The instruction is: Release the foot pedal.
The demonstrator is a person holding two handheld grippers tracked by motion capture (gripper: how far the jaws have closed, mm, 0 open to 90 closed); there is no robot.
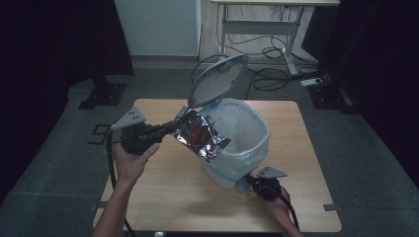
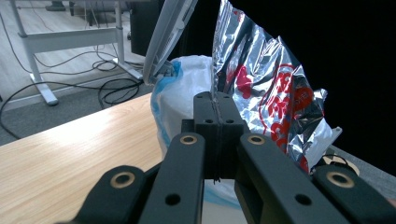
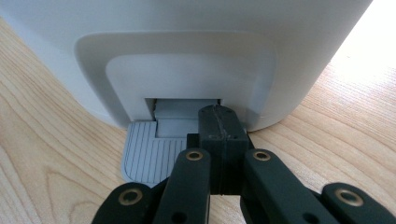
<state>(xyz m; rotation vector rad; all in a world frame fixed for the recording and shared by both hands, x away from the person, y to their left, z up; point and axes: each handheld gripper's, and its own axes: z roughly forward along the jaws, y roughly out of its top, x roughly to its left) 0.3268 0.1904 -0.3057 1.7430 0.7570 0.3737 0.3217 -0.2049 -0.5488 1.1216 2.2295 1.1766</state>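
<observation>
A white pedal bin [image 1: 247,148] with a white and blue liner stands on the wooden table [image 1: 163,197], its grey lid [image 1: 217,79] raised. My left gripper [image 1: 173,126] is shut on the edge of a crumpled silver foil bag [image 1: 200,133] with red print, held over the bin's near-left rim. In the left gripper view the foil bag [image 2: 275,88] rises from the closed left gripper [image 2: 215,100], with the liner [image 2: 180,93] and lid [image 2: 168,32] behind. My right gripper [image 3: 219,116] is shut, its tips resting on the ribbed pedal [image 3: 144,154] at the bin's base [image 3: 187,46].
Beyond the table's far edge, black cables [image 1: 267,74] lie on the grey floor by a white desk frame [image 1: 257,29]. Dark curtains hang on both sides. Bare tabletop [image 1: 148,187] lies left of and in front of the bin.
</observation>
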